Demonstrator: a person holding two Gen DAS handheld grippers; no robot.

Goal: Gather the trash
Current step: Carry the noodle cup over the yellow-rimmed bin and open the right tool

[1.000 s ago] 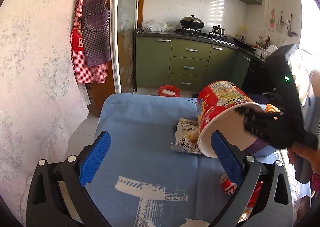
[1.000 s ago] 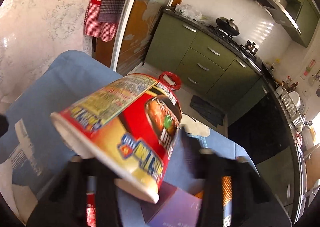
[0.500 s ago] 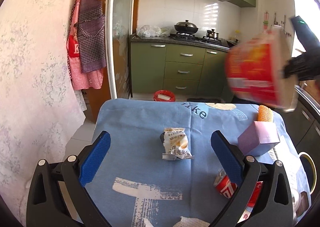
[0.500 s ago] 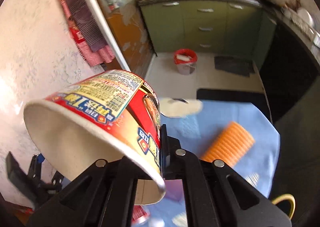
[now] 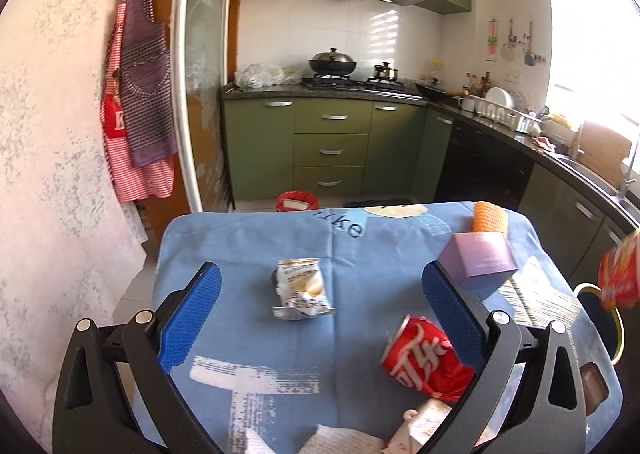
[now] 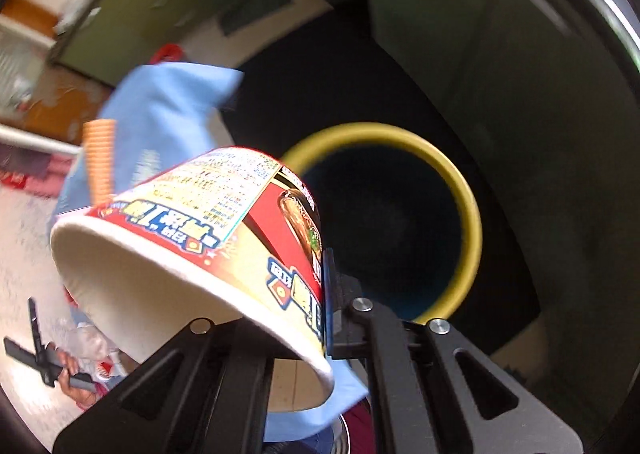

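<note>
Beside the blue-clothed table (image 5: 248,238), a yellow-rimmed bin (image 6: 460,190) gapes below. The right gripper (image 6: 280,318) is clamped on the noodle cup (image 6: 192,238), seemingly just short of the rim; an early release could drop it outside. The left gripper (image 5: 320,306), jaws apart, hovers over the wrapper (image 5: 302,288) and crushed can (image 5: 424,358).

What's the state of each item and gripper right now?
left gripper: open, empty, above the table
right gripper: shut on the noodle cup
noodle cup: tilted, held near the bin
bin: open, yellow rim, beside the table
cola can: crushed, lying on the tablecloth
snack wrapper: lying flat at mid table
purple box: resting on the table
</note>
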